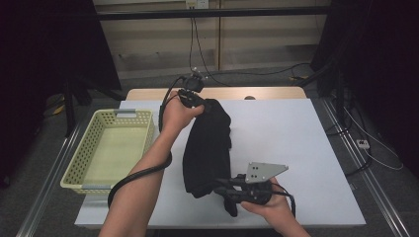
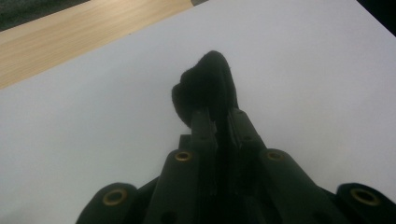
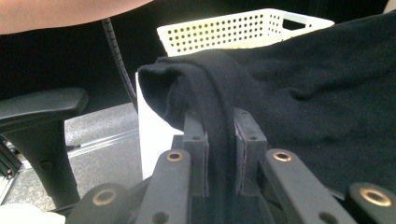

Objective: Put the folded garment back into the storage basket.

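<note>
A black cloth garment (image 1: 207, 148) stretches over the white table top (image 1: 296, 148) between my two grippers. My left gripper (image 1: 195, 101) holds its far end near the back edge; its jaws are shut on a bunched tip of the cloth (image 2: 208, 88), which sticks out past them. My right gripper (image 1: 225, 190) is shut on the near end by the front edge, with a fold of the cloth (image 3: 219, 93) pinched between the pads and draped over them. The rest of the garment (image 3: 327, 93) spreads off to the right in the right gripper view.
A pale yellow perforated basket (image 1: 111, 148) stands at the table's left side, seen too as the basket (image 3: 243, 30) beyond the cloth. A wooden strip (image 1: 217, 93) runs along the table's back edge. A chair armrest (image 3: 42, 107) is below the front left.
</note>
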`<state>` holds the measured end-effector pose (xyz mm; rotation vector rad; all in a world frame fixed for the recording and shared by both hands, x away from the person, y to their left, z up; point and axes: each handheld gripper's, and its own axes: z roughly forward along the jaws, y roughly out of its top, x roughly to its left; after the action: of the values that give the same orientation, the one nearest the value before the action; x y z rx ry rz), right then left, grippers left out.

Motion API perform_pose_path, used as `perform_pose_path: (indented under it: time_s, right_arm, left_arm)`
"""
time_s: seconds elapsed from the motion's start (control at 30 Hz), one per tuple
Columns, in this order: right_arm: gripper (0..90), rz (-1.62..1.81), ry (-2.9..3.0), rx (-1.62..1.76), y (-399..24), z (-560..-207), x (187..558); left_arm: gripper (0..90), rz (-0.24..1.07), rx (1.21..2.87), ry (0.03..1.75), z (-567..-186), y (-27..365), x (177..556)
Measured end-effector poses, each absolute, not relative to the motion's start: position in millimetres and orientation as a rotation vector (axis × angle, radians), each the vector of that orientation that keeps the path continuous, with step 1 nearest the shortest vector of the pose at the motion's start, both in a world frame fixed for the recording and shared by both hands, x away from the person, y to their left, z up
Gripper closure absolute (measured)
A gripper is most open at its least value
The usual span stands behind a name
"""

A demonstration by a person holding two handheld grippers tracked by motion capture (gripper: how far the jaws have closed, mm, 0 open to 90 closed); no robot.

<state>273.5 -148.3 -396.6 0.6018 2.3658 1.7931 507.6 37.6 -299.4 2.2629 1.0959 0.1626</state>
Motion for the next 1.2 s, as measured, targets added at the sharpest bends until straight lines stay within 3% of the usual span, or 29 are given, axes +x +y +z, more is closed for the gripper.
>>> perform_pose_path:
  time_s: [1.2]
  right_arm:
    - [78.6, 1.877, 2.324, 0.544, -100, -383, 288]
  left_arm:
    - [83.0, 0.241, 2.286, 1.24, -266, 83, 513]
